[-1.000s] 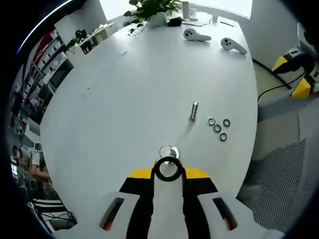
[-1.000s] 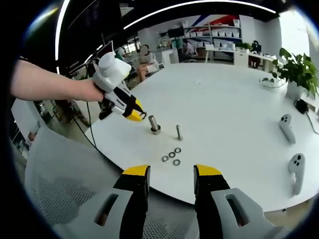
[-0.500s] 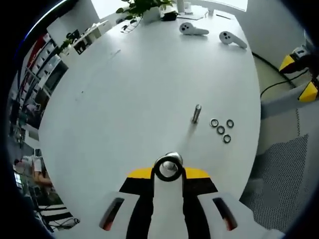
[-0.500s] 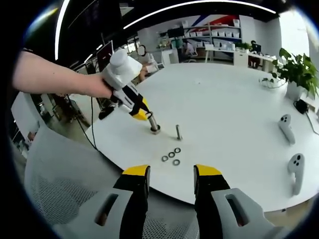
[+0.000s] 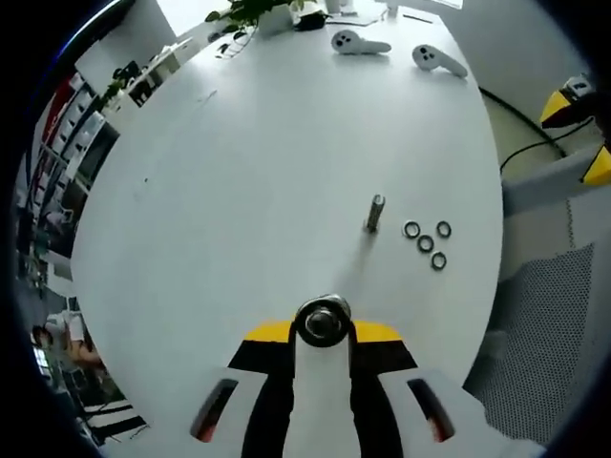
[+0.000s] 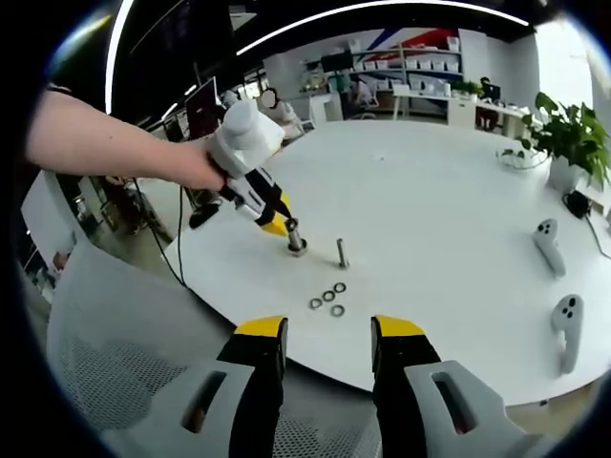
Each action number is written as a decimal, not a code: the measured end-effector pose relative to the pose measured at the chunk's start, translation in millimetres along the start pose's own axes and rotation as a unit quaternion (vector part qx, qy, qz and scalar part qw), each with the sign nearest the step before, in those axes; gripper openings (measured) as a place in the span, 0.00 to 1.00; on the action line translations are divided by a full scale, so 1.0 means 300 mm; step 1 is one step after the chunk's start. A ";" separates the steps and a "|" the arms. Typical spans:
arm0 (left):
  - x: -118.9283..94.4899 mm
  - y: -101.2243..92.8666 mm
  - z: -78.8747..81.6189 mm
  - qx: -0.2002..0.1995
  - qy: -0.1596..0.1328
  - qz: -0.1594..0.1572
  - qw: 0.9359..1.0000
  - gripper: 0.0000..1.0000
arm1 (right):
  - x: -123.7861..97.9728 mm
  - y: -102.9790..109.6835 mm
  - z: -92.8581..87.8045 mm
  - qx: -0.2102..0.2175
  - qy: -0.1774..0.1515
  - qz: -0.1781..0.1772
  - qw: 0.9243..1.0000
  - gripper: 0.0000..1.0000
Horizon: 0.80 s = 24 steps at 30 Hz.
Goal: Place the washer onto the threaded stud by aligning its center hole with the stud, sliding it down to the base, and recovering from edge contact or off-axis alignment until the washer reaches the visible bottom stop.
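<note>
A: Left gripper (image 5: 323, 329)?
B: Its jaws pinch a washer (image 5: 323, 322), held directly over the threaded stud (image 6: 296, 239) on the white table (image 5: 267, 143).

A: What does the right gripper view add?
B: The side angle: a hand (image 6: 199, 164) tilts that tool onto the stud top. Whether the washer is seated, I cannot tell.

A: Right gripper (image 6: 327, 336)?
B: Jaws spread, holding nothing, off the table edge. Four spare washers (image 6: 327, 297) lie near a second stud (image 6: 342, 253).

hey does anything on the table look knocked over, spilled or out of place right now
Nothing stands out. The left tongs hold a washer at the thick stud; the thin stud stands upright, and four spare washers lie flat together.
</note>
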State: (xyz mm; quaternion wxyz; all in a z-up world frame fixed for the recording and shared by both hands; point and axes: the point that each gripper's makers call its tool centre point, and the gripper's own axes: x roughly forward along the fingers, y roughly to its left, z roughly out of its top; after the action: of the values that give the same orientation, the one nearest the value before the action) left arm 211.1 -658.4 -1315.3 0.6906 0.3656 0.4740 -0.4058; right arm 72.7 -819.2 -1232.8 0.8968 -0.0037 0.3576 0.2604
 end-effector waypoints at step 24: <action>0.108 -0.017 -0.036 0.007 0.038 -0.012 0.999 0.19 | -0.001 -0.006 0.000 0.004 -0.001 -0.002 1.000 0.37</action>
State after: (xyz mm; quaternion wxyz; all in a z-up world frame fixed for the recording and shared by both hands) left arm 209.7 -657.8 -1349.7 0.6649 0.3797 0.5014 -0.4030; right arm 73.4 -820.8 -1232.9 0.8978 -0.0004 0.3575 0.2571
